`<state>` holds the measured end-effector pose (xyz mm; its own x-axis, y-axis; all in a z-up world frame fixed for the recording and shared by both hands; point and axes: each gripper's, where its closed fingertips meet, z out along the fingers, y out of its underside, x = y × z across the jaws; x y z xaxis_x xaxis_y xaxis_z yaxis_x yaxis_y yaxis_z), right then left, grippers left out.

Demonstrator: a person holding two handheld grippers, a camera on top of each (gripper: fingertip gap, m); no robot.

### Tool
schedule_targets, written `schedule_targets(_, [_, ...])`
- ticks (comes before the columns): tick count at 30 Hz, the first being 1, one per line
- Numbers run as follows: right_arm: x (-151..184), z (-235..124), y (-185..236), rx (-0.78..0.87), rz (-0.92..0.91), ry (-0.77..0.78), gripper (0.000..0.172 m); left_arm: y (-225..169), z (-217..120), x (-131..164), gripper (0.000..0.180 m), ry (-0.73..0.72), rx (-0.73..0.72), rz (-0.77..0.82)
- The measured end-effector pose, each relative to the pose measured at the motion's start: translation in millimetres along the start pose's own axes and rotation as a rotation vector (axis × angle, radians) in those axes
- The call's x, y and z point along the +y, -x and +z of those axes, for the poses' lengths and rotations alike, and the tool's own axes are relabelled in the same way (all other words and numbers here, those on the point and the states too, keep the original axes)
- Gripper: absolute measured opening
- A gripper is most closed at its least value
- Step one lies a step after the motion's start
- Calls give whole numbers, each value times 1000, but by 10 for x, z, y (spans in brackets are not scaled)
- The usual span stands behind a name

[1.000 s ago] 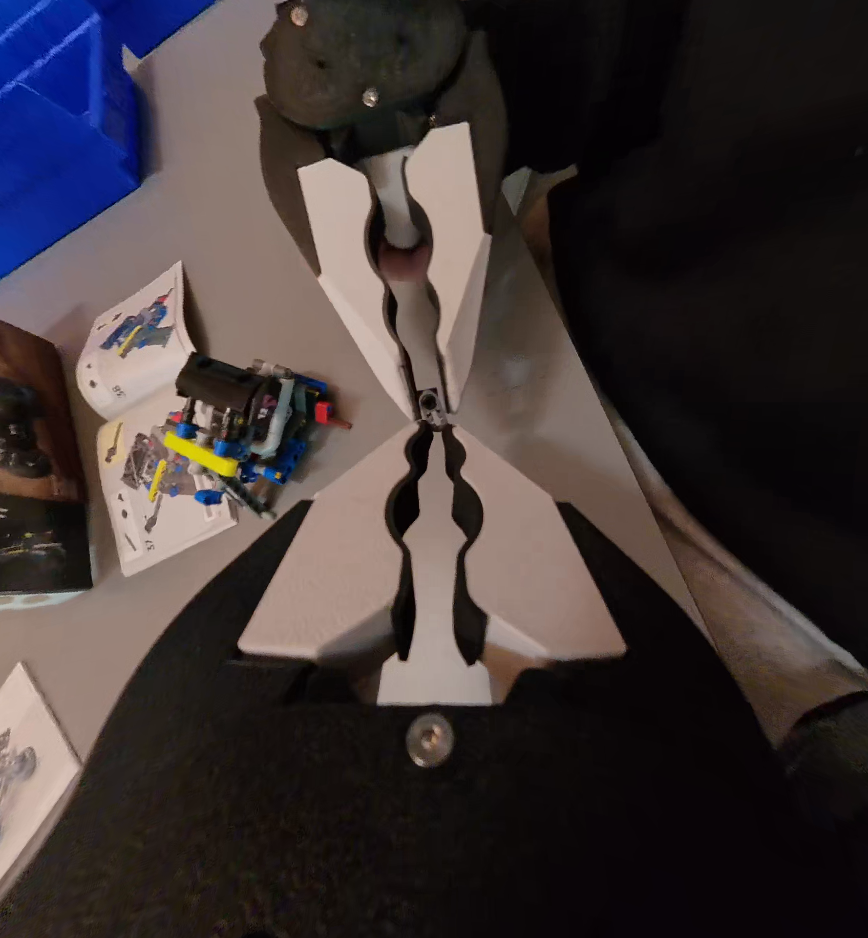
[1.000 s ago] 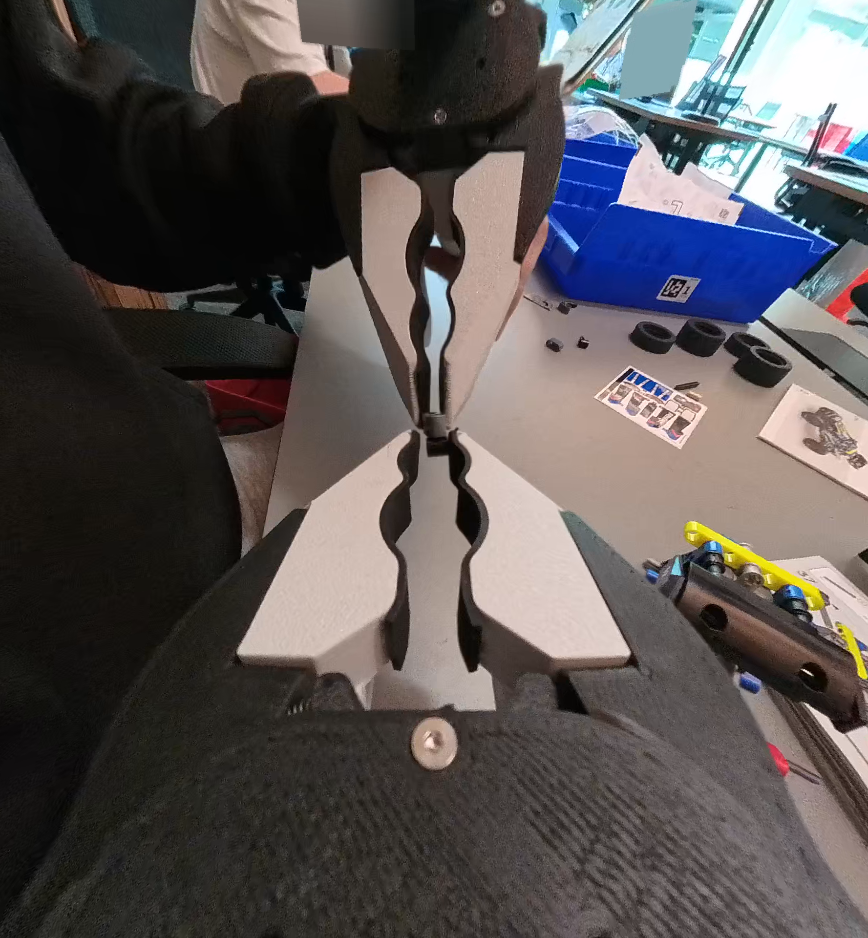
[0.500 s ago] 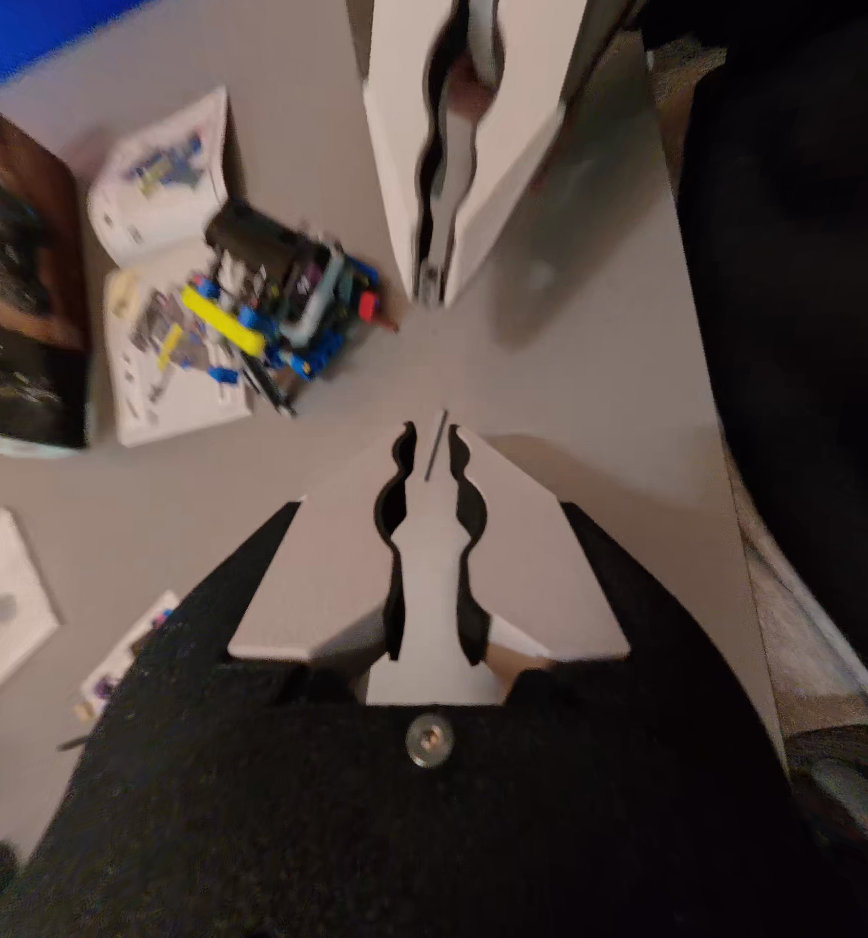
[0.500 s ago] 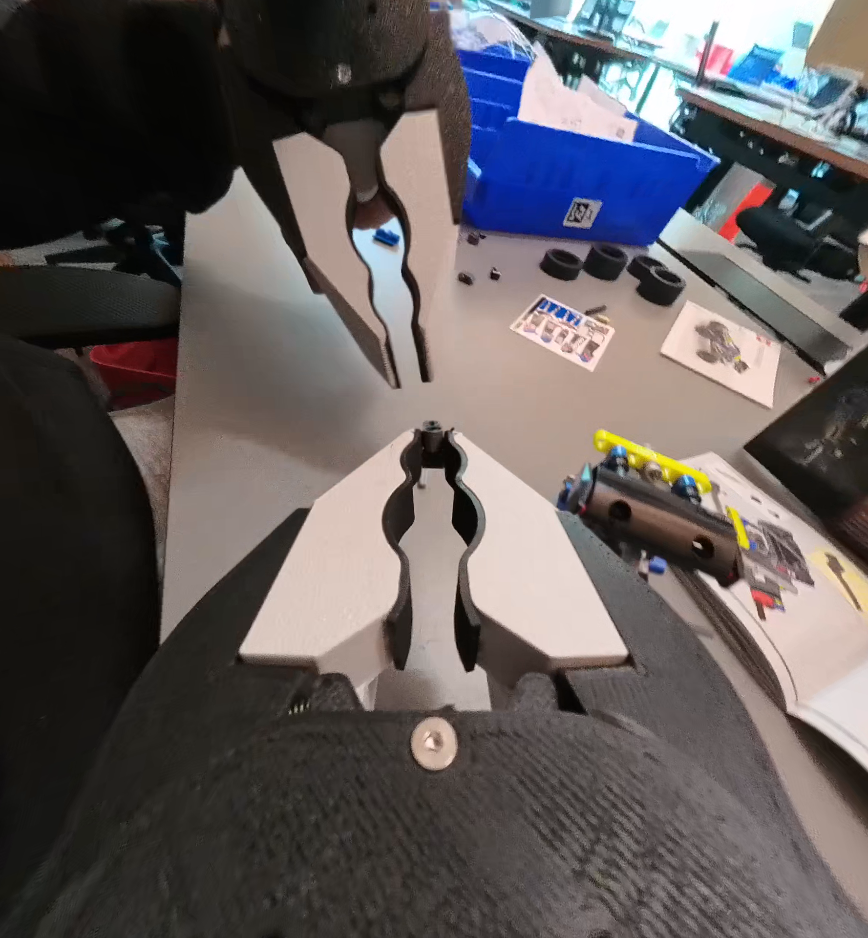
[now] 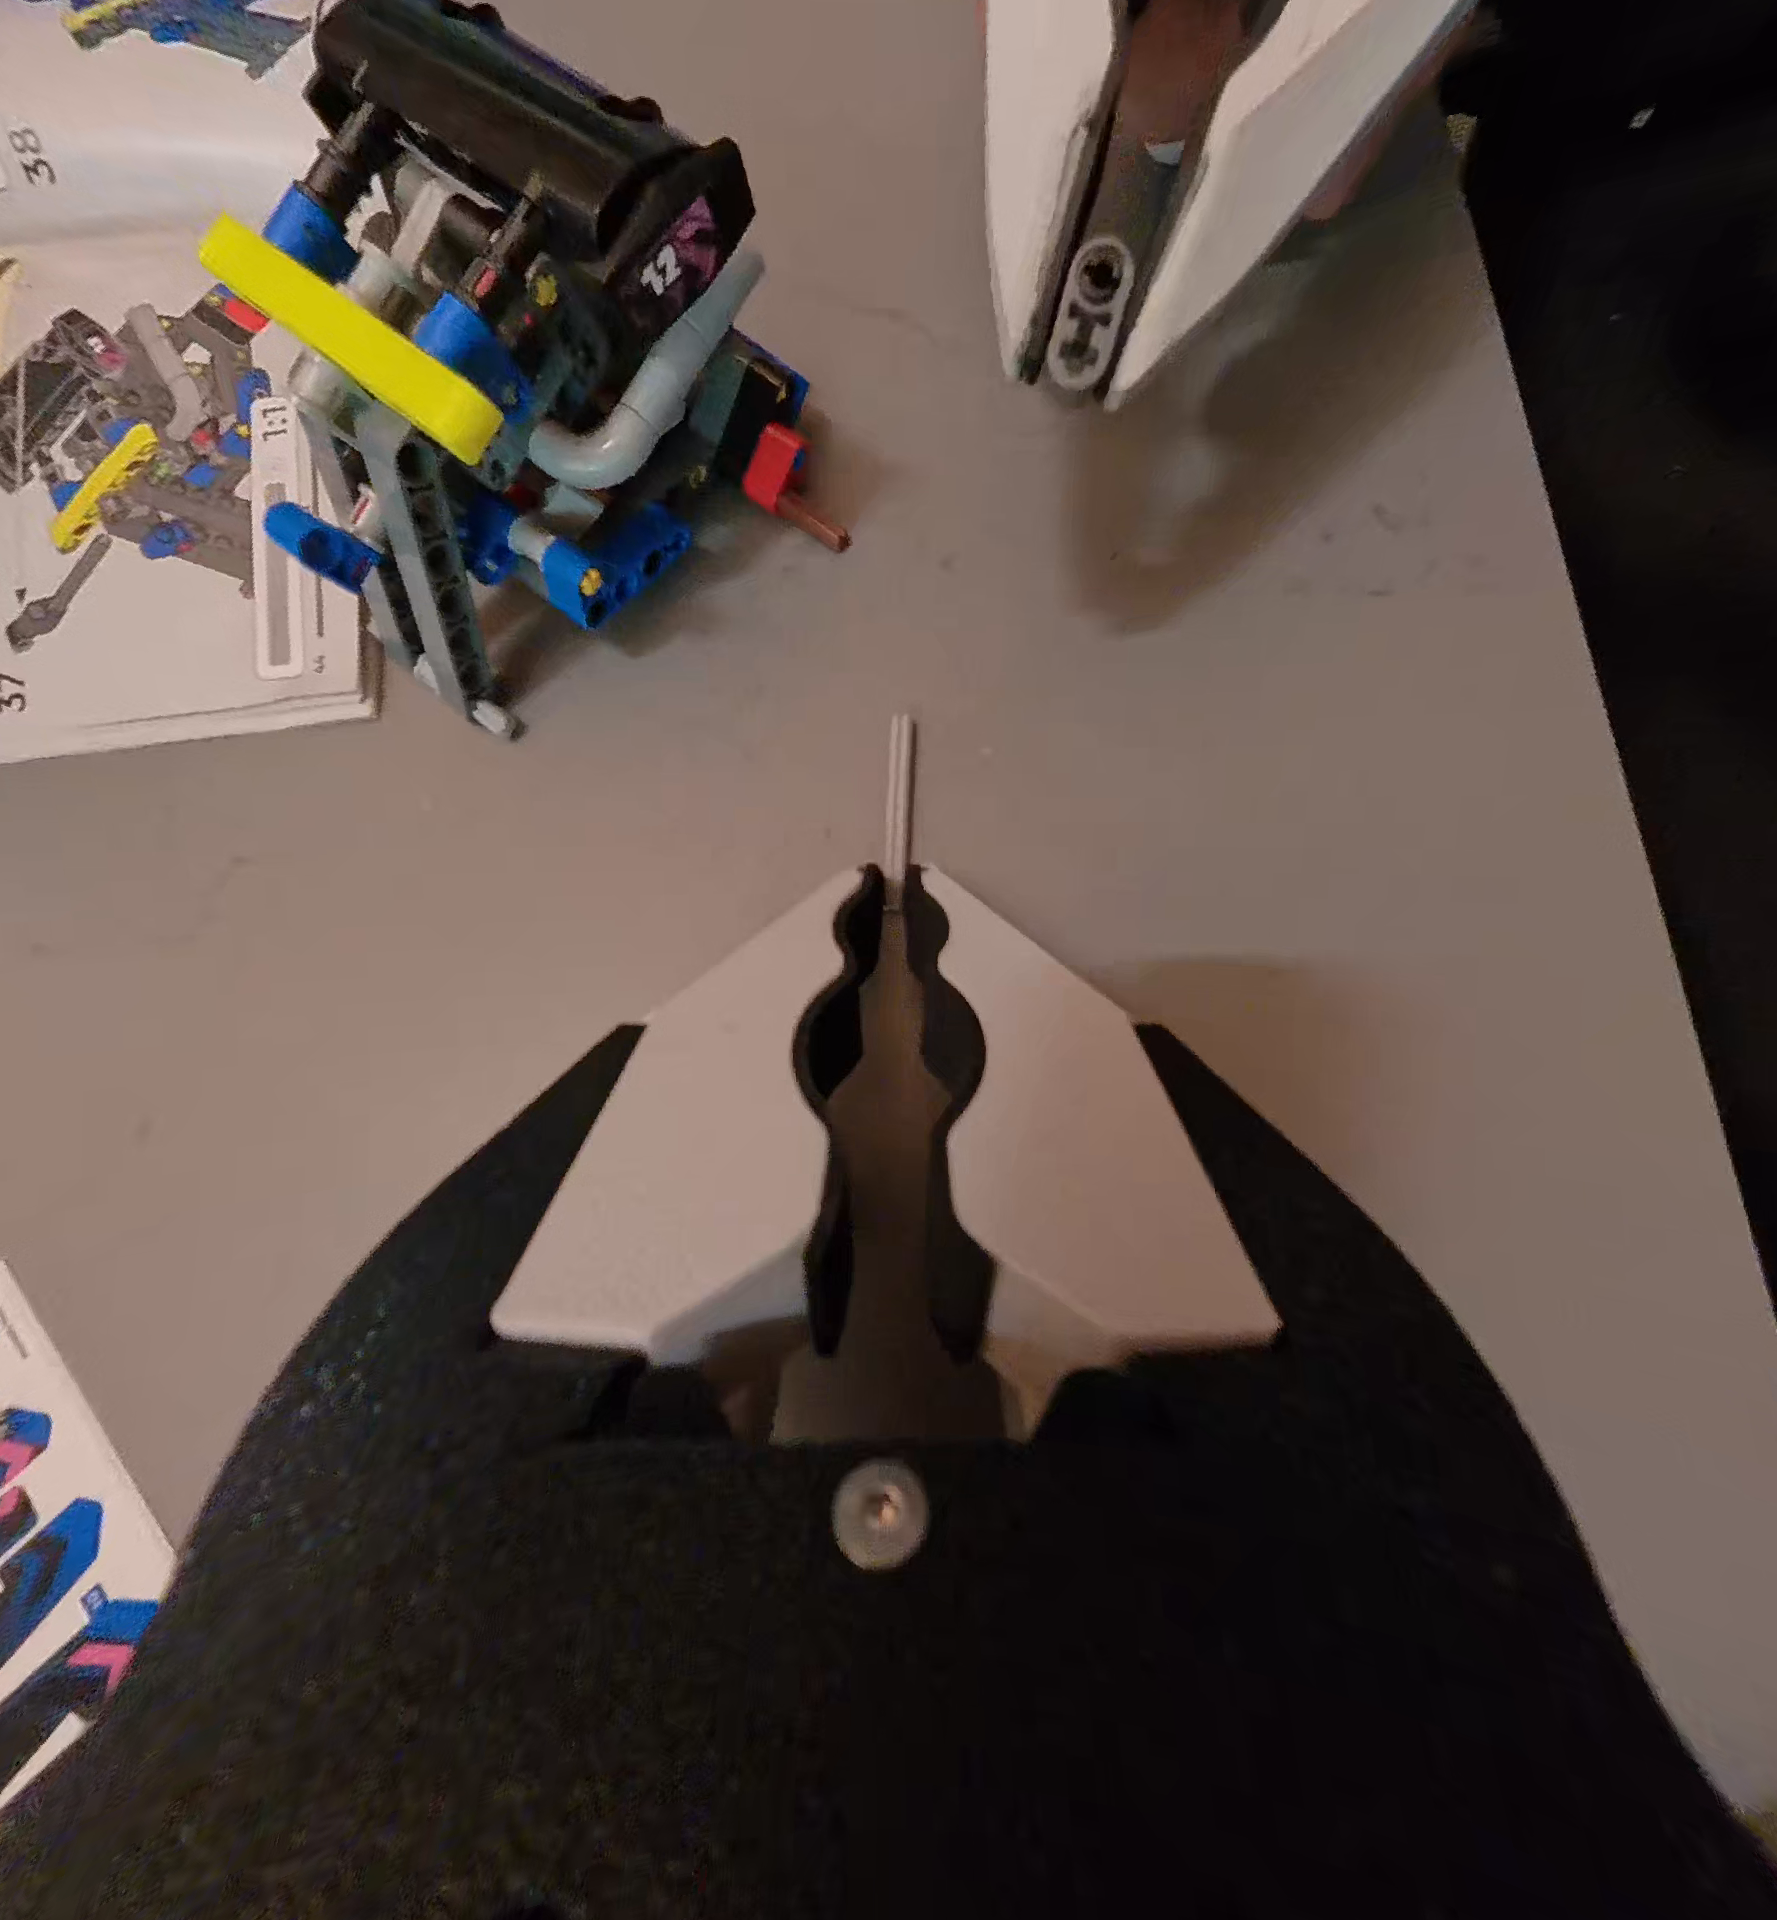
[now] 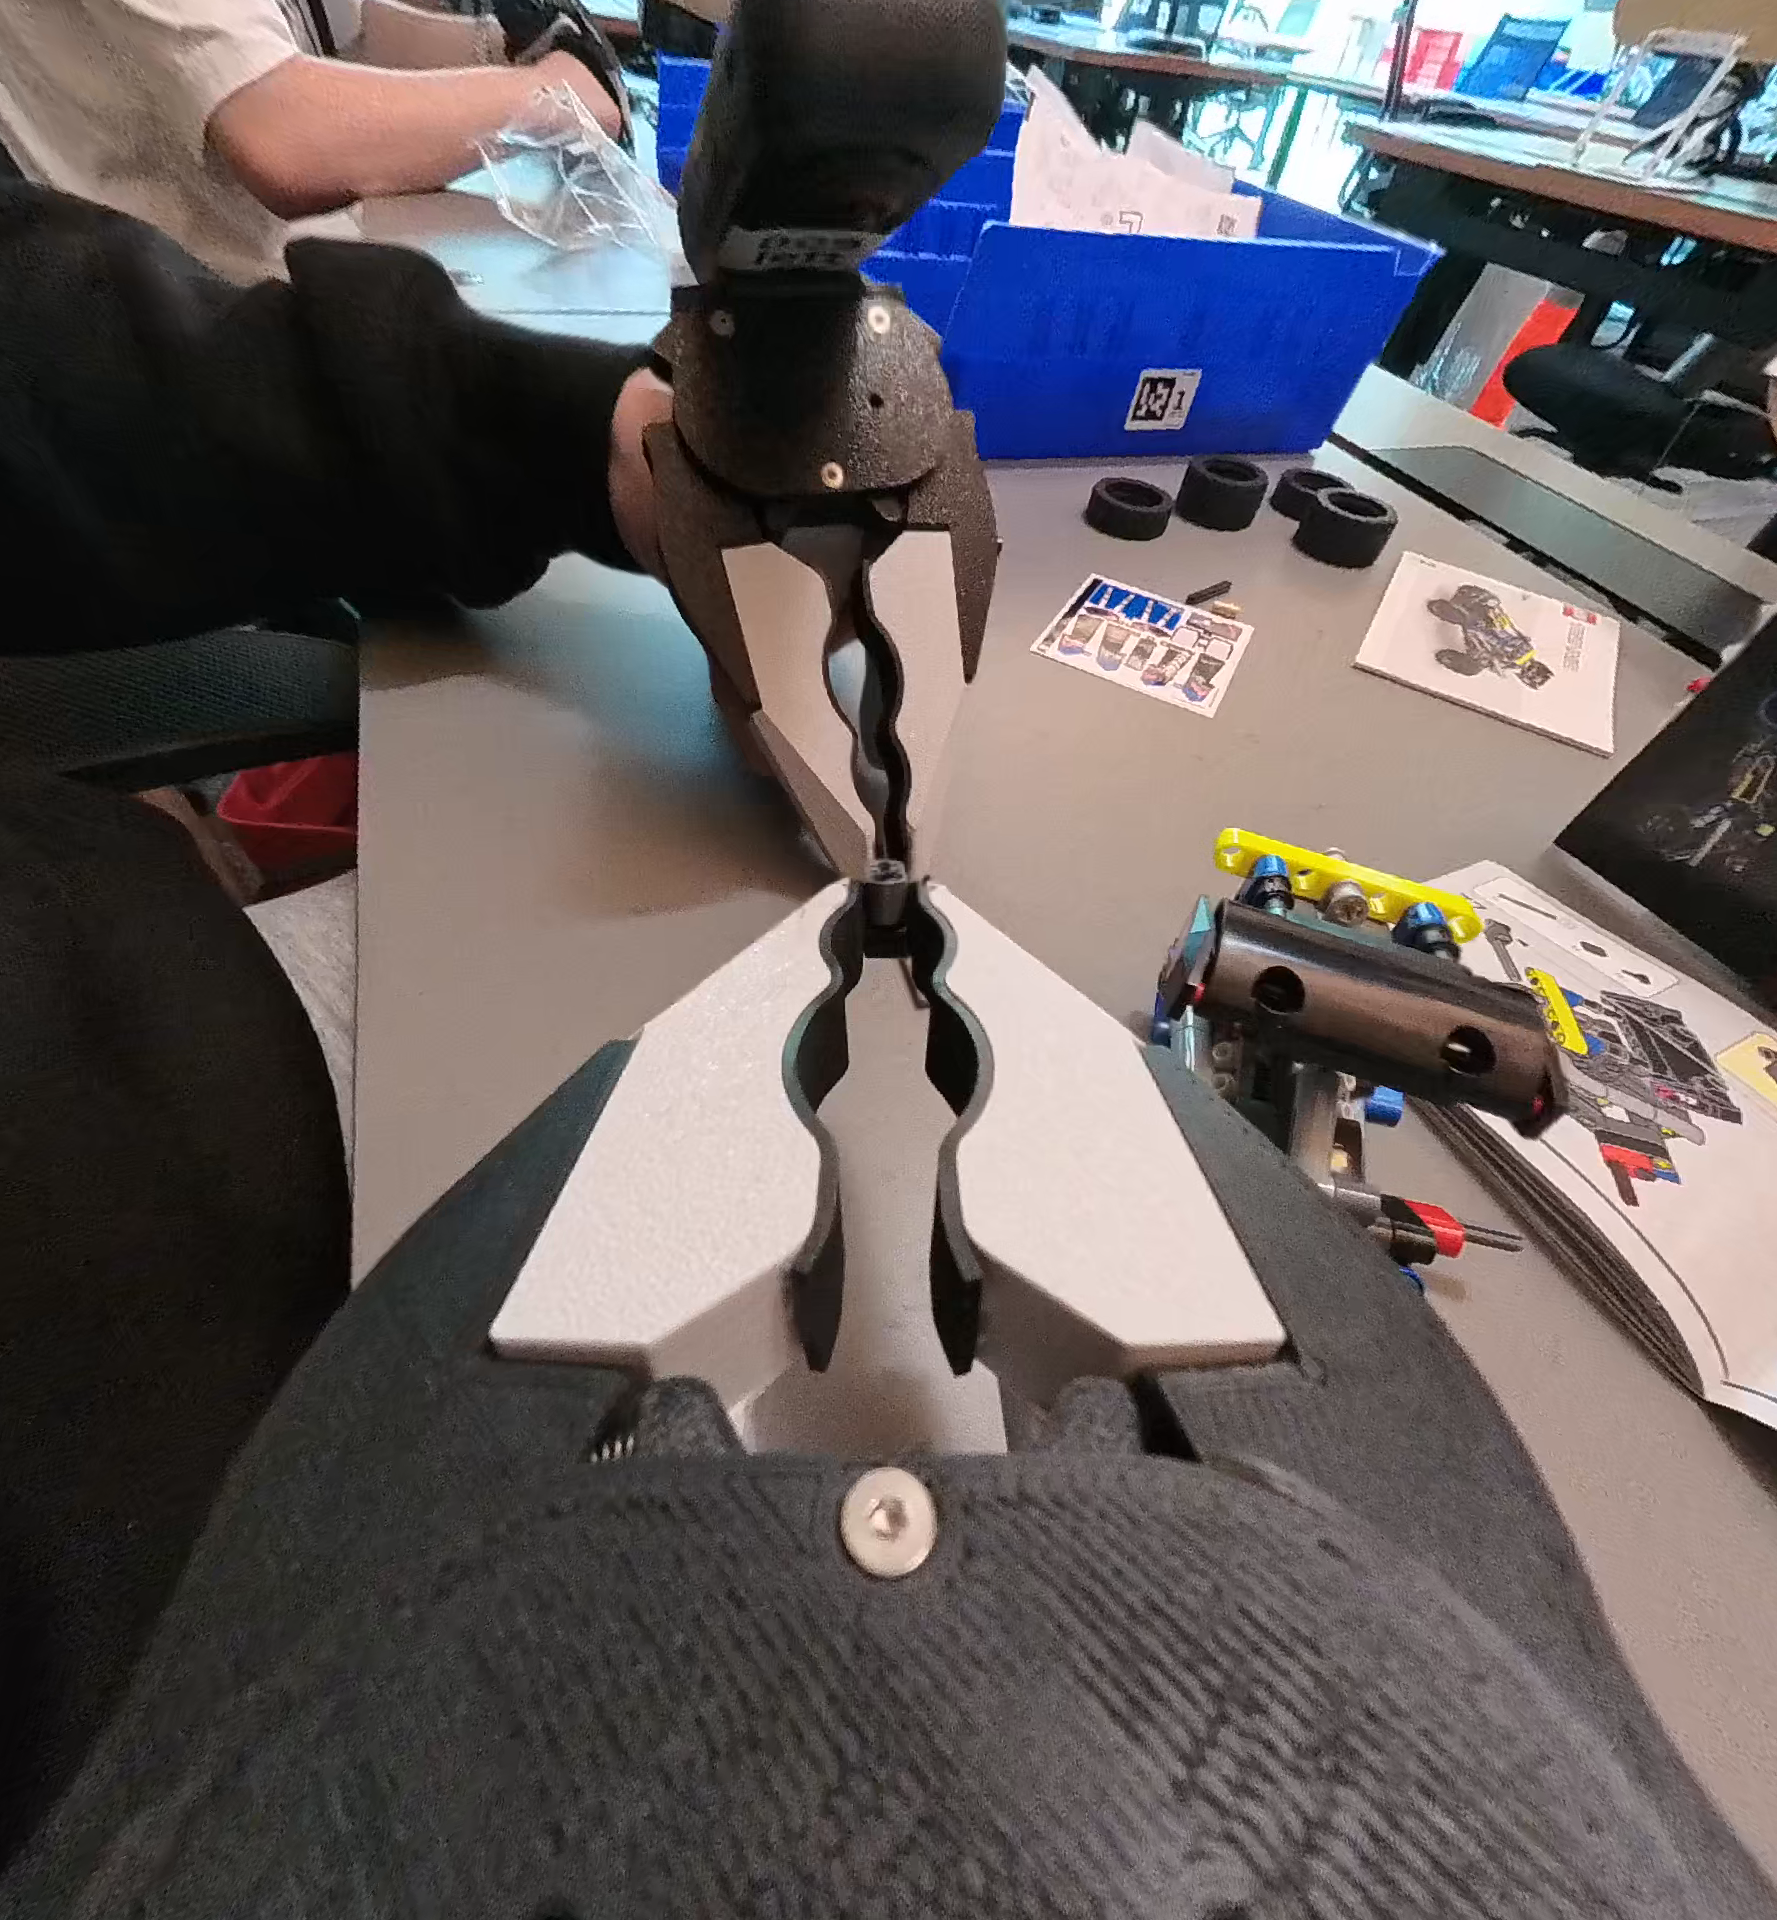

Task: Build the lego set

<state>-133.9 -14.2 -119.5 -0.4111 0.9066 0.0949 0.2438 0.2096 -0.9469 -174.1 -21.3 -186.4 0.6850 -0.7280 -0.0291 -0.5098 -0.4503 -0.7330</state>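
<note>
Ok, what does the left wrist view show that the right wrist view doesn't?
Only the left wrist view: the left gripper pinching a thin light grey axle that points forward over the table.

Only the right wrist view: four black tyres, a blue bin, a black box.

Both: the partly built brick vehicle, the open instruction booklet, and the right gripper clamping a small dark connector.

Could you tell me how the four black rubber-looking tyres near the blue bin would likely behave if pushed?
The four black rubber-looking tyres lie flat on the grey table, so a push would probably slide them rather than roll them. Their matte surface suggests some grip and drag. Small and hollow, they are likely light.
</note>
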Motion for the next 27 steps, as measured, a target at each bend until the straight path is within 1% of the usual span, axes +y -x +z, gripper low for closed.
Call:
schedule_targets(4, [130, 72, -11, 43, -47, 102, 5, -25, -33, -11, 1, 37, -56, 73])
schedule_targets(7, [192, 111, 40, 30, -104, 156, 5, -80, -160, -158, 1, 39, -95, 129])
schedule_targets(10, [133, 146, 106, 0, -131, 133, 5, -84, -282, -249, 1, 106, -154, 202])
schedule_targets(11, [95, 152, 112, 2, -142, 116, 5, -105, -307, -271, 1, 127, -158, 223])
schedule_targets(13, [30, 152, 280, -86, -220, 76, 5, -139, -339, -308, 1, 159, -164, 247])
schedule_targets(15, [41, 170, 286, -78, -257, 95, 5, -170, -346, -354, 1, 170, -166, 274])
schedule_targets(17, [129, 191, 239, -48, -300, 166, 5, -139, -343, -318, 1, 228, -191, 294])
schedule_targets(19, [240, 195, 112, 28, -308, 263, 5, -133, -315, -168, 1, 328, -180, 296])
schedule_targets(20, [288, 195, 84, 43, -311, 301, 5, -149, -285, -110, 1, 351, -162, 287])
schedule_targets(24, [377, 256, 169, -7, -299, 351, 6, -210, -211, -72, 1, 296, -113, 242])
schedule_targets(27, [428, 314, 159, -6, -306, 367, 21, -176, -236, -70, 1, 269, -125, 221])
